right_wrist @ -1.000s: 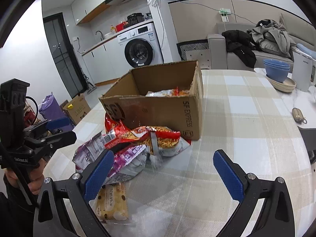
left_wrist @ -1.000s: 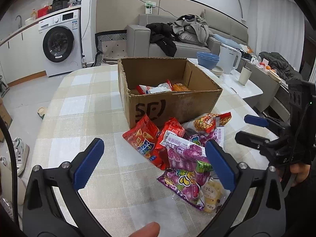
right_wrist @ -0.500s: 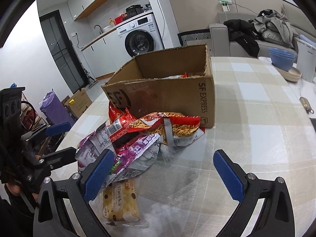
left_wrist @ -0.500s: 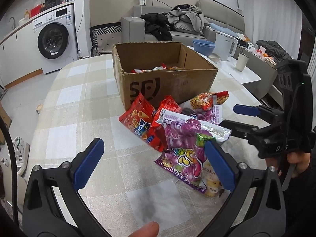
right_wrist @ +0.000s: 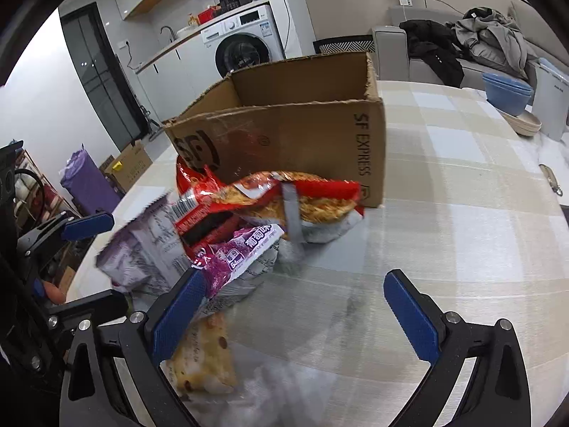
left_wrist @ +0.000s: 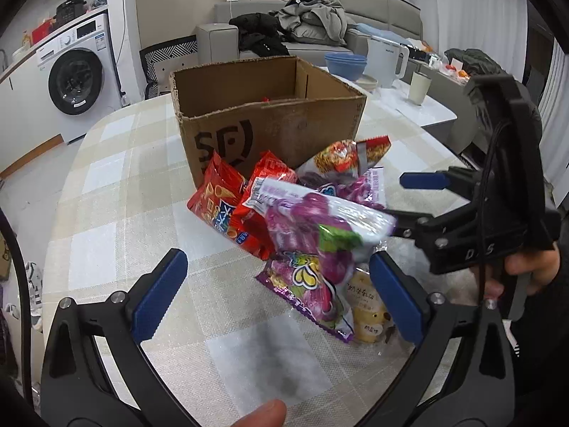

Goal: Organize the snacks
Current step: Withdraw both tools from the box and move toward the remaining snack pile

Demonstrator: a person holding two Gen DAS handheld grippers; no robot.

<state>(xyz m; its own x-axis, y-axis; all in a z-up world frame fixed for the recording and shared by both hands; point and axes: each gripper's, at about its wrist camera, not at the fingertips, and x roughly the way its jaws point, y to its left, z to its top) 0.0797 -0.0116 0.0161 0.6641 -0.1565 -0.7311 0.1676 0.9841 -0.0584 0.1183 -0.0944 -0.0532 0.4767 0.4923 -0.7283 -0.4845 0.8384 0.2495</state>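
An open cardboard box [left_wrist: 270,121] stands on the checked table [left_wrist: 117,192]; it also shows in the right wrist view [right_wrist: 295,135]. A pile of snack bags lies in front of it: red bags [left_wrist: 227,206], purple bags [left_wrist: 313,227], a noodle bag [right_wrist: 291,199] and a yellow pastry pack [right_wrist: 206,352]. My left gripper [left_wrist: 277,299] is open, low over the near edge of the pile. My right gripper [right_wrist: 295,316] is open beside the pile; it also shows in the left wrist view [left_wrist: 419,199].
Blue bowls [left_wrist: 345,66], a white kettle [left_wrist: 386,60] and a cup [left_wrist: 419,87] stand on a side table at the back right. A sofa with clothes [left_wrist: 306,25] and a washing machine [left_wrist: 76,78] lie beyond the table.
Both grippers have moved lower and closer to the snack pile. The box now hides its contents. Both stay open.
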